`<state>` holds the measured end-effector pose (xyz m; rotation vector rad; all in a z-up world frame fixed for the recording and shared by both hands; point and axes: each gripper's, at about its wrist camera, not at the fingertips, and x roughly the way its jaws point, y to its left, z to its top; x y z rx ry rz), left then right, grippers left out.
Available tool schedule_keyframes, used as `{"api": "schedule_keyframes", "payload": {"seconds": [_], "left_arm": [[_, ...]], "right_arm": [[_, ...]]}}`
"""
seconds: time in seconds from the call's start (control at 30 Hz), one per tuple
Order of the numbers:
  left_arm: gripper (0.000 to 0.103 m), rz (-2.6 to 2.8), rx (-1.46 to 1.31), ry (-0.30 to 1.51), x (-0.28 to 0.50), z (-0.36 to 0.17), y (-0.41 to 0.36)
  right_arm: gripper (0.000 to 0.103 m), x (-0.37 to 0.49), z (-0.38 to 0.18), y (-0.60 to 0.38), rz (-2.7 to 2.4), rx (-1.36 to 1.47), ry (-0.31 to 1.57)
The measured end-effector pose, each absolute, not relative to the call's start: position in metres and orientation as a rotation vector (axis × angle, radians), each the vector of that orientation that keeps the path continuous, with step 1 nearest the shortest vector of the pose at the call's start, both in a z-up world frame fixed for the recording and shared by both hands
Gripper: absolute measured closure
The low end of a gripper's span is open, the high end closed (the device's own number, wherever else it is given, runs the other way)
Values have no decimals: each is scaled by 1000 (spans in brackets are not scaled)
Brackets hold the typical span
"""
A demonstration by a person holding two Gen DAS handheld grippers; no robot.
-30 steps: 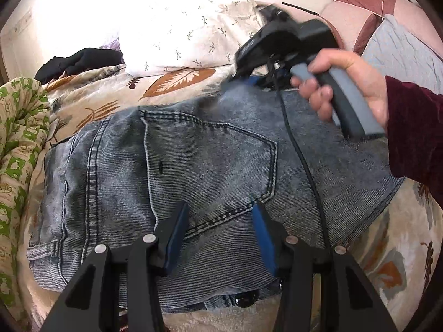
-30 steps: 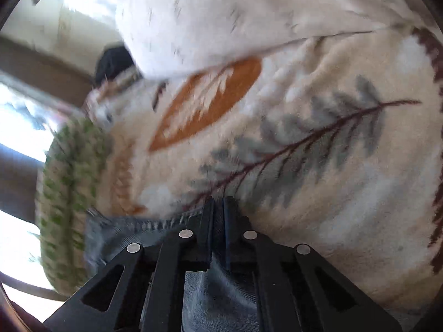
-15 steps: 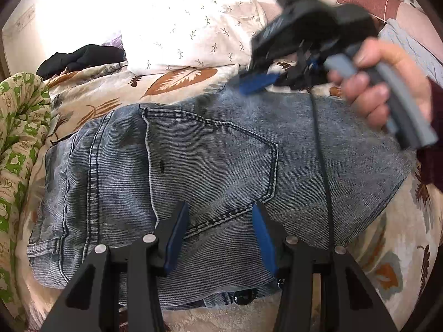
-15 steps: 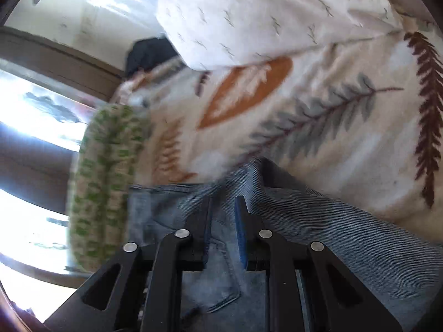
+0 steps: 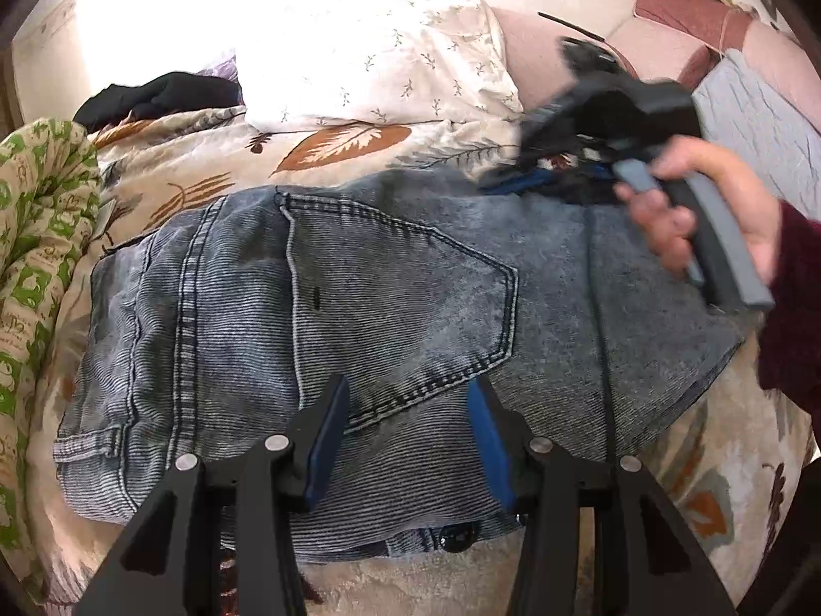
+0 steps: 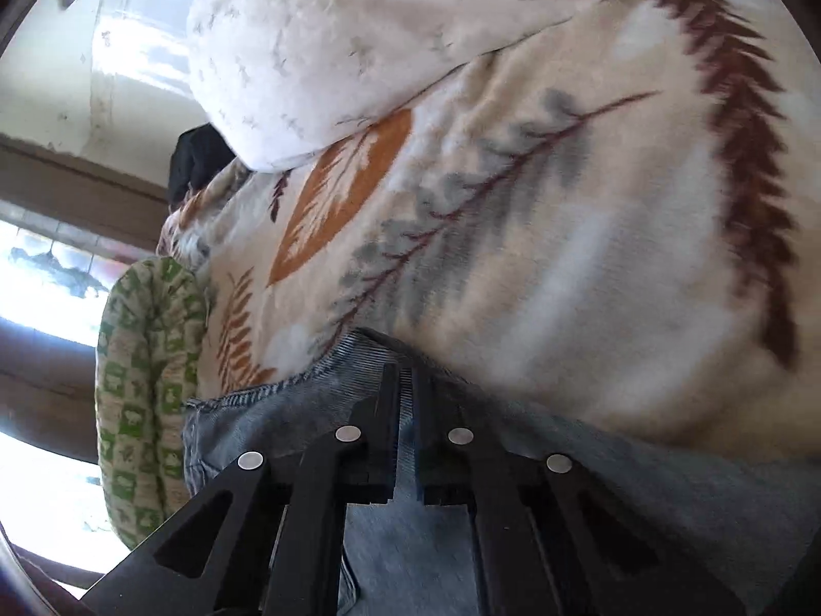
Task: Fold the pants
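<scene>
Folding looks partly done. Green quilt (image 5: 36, 267) at left. Pants (image 5: 318, 318) lie doubled on bed (image 5: 169, 174), pocket up. Left tongs (image 5: 405, 431) spread wide, empty, above pocket. Right tongs (image 6: 405, 385) pinched on pants far edge. More folds left, likely.

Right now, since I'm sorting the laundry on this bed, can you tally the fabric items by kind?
Jeans: 1
White pillow: 1
Leaf-print blanket: 1
Green patterned quilt: 1
Black garment: 1
Total: 5
</scene>
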<state>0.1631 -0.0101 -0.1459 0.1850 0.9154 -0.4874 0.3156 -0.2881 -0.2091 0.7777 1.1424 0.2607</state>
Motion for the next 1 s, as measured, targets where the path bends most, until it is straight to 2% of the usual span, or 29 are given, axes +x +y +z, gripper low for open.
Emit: {"api": "schedule_keyframes", "payload": {"seconds": [0.03, 0.07, 0.13, 0.27, 0.3, 0.4, 0.47, 0.73, 1.0], "left_arm": [[52, -482, 169, 914, 164, -144, -8], [52, -469, 159, 912, 166, -141, -5], [52, -438, 148, 898, 169, -135, 1], [52, -366, 153, 798, 173, -109, 14], [50, -339, 165, 762, 175, -100, 19], [30, -238, 220, 729, 190, -89, 37], [30, -185, 204, 793, 205, -98, 53], [28, -116, 202, 987, 230, -156, 77], [24, -133, 180, 961, 223, -160, 82]], "right_arm": [[96, 309, -206, -295, 231, 770, 1143], [87, 299, -200, -303, 221, 774, 1131], [82, 277, -183, -318, 162, 747, 1094], [82, 223, -136, -349, 117, 663, 1000], [82, 208, -125, -358, 93, 629, 978], [74, 159, -101, -388, -22, 518, 940], [70, 131, -99, -411, -105, 454, 960], [71, 78, -169, -473, -255, 600, 1116], [86, 38, -178, -477, -219, 624, 1047]]}}
